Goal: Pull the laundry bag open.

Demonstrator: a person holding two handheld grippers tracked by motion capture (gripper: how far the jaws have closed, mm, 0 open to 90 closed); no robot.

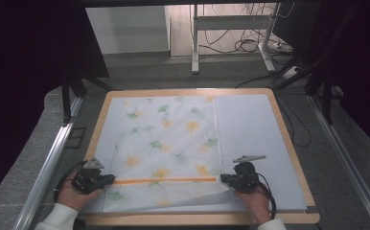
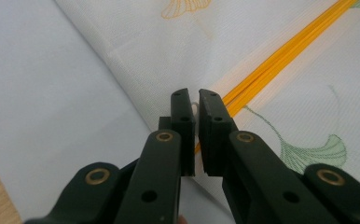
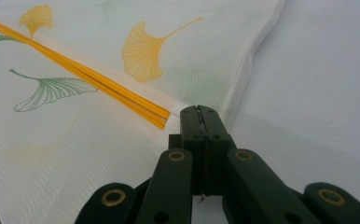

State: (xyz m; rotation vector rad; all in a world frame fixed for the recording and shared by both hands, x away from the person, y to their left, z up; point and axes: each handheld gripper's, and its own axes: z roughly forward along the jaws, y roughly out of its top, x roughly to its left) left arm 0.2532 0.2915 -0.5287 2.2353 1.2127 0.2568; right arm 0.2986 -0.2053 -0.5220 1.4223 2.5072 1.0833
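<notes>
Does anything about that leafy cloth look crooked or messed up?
Slightly. The cloth lies skewed on the pale mat, its near edge slanting. It is pinched at both ends of the orange stripe by the left gripper and right gripper. No damage visible.

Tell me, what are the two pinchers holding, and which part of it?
Both hold the leaf-print cloth: the left gripper and right gripper each pinch one end of its orange stripe.

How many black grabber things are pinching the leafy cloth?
2. The left gripper is at the cloth's near left corner, by the orange stripe's end. The right gripper is at the stripe's other end, near right.
</notes>
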